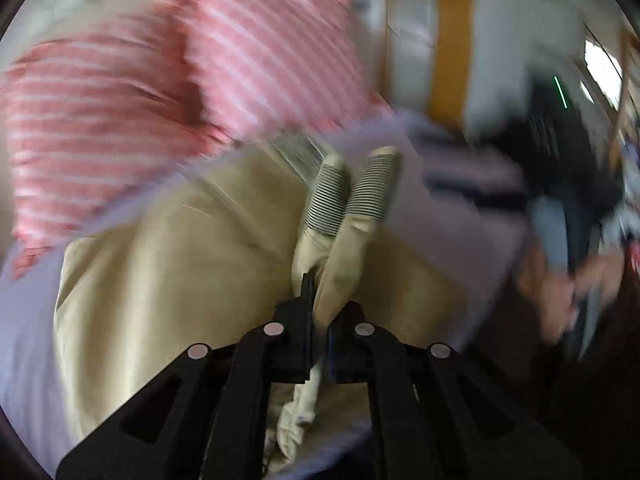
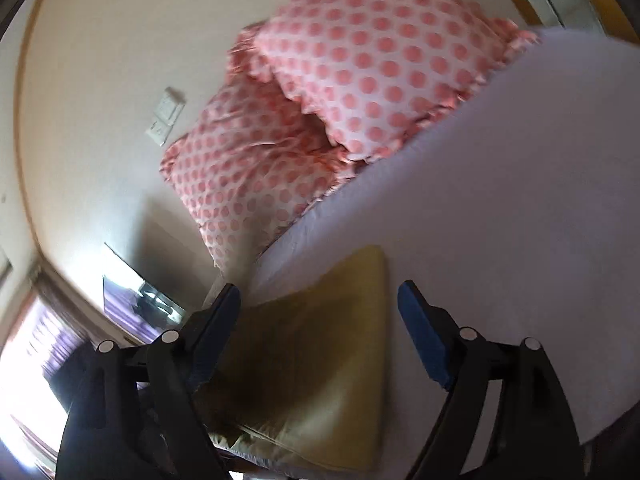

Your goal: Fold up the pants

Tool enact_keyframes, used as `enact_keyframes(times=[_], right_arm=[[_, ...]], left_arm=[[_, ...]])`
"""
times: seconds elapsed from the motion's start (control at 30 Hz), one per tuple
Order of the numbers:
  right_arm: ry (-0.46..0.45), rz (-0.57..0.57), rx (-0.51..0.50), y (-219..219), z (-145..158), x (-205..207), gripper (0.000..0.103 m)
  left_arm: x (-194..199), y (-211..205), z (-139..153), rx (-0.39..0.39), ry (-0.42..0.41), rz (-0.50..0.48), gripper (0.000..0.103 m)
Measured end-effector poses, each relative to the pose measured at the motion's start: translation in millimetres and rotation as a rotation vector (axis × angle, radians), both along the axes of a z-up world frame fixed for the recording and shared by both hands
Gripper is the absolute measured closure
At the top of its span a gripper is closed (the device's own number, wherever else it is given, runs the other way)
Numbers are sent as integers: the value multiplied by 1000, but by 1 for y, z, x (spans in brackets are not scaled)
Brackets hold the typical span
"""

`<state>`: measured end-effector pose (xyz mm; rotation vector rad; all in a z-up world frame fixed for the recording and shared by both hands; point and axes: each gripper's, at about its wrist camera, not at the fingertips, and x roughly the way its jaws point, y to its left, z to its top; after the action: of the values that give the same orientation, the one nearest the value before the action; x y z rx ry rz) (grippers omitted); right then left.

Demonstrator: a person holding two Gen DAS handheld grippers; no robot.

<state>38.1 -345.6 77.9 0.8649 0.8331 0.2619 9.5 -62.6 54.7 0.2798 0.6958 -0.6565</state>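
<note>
While mid-fold: khaki pants [image 1: 168, 280] partly doubled on bed [image 2: 500, 184].
Left hand-held gripper [image 1: 352, 188]: clenched on pants fabric.
Right hand-held gripper [image 2: 320, 292]: released above folded pants.
Left: final folds, I judged.

Two pink polka-dot pillows [image 2: 360, 64] lean against the cream wall [image 2: 100, 60] at the head of the bed, one [image 2: 248, 168] overlapped by the other. The bed [image 2: 520, 184] wears a pale lilac sheet. A white switch plate [image 2: 166, 117] sits on the wall beside the pillows. Lower down, a dark screen [image 2: 140, 296] stands near a bright window [image 2: 36, 344]. A yellow-trimmed door frame [image 1: 452, 40] rises beyond the bed.
</note>
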Motion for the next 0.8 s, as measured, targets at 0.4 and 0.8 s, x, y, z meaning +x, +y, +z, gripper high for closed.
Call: enact_keyframes(times=[0.4,0.8], right_arm=[[201,162,40,26,-43,42,24],[209,231,-76,33,-58,63,56]], left_arm=[[-30,-35,-29,106,-94,-46,92],[68,188,9,-211,205,463,50]])
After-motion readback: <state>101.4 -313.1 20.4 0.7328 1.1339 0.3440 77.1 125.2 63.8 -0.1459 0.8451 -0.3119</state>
